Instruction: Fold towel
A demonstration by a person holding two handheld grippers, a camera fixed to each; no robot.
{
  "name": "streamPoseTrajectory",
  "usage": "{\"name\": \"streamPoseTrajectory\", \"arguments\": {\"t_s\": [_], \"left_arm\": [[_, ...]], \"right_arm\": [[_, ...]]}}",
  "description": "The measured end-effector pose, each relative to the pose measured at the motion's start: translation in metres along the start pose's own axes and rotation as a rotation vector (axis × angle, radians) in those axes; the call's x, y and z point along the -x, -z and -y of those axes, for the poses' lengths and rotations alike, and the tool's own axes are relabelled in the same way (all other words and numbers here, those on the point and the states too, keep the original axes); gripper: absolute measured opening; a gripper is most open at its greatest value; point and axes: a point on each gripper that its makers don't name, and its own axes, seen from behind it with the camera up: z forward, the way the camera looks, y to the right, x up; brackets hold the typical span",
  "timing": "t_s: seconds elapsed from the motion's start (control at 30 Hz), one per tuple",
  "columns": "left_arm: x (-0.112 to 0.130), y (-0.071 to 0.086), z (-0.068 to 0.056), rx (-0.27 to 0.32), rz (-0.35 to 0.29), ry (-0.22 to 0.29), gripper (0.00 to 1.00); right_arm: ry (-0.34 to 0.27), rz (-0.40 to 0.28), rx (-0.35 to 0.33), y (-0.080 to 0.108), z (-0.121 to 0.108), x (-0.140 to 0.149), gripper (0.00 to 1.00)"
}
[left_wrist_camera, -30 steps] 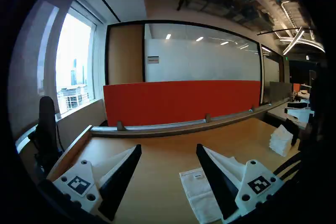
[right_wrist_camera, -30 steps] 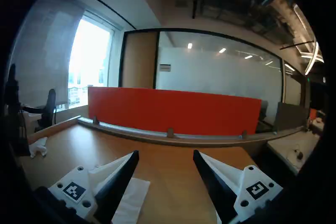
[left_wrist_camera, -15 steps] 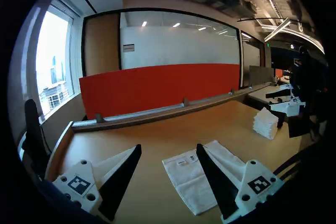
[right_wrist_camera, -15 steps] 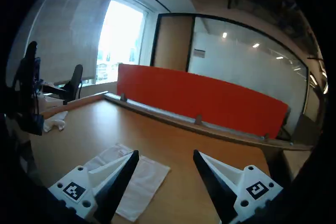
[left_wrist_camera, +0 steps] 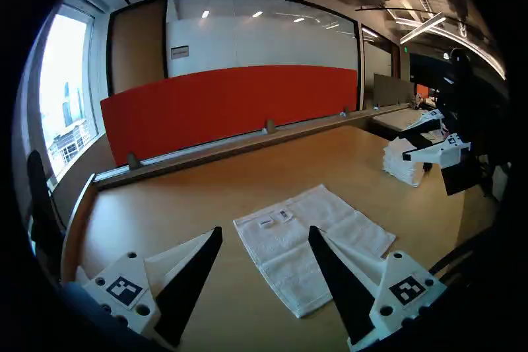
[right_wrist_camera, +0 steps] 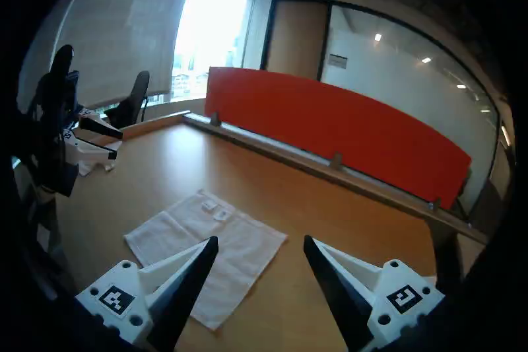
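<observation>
The big wooden table [left_wrist_camera: 198, 187] holds a white towel [left_wrist_camera: 310, 246]. It lies flat near the table edge closest to me. It sits between my two tongs, ahead and right of my left tongs [left_wrist_camera: 264, 229], and ahead and left of my right tongs [right_wrist_camera: 260, 238]. Both tongs are wide open and hold nothing. Both look about as near. I cannot tell which way the towel is longer.

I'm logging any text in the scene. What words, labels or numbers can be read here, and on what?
None can be read.
Two small tags on the towel: too small.
Wall sign: blurred.
Square markers on the left hand-held gripper: patterns, no letters.
</observation>
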Motion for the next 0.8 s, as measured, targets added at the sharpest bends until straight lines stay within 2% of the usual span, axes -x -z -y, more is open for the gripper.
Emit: {"name": "streamPoseTrajectory", "arguments": {"t_s": [0.47,0.8], "left_arm": [[0.074,-0.025,-0.03,0.076,0.143,-0.023,0.97],[0.126,-0.039,-0.041,0.115,0.247,-0.053,0.97]], "right_arm": [[0.029,0.136,-0.066,-0.025,0.021,0.075,1.0],[0.034,0.213,-0.118,-0.038,0.04,0.119,1.0]]}}
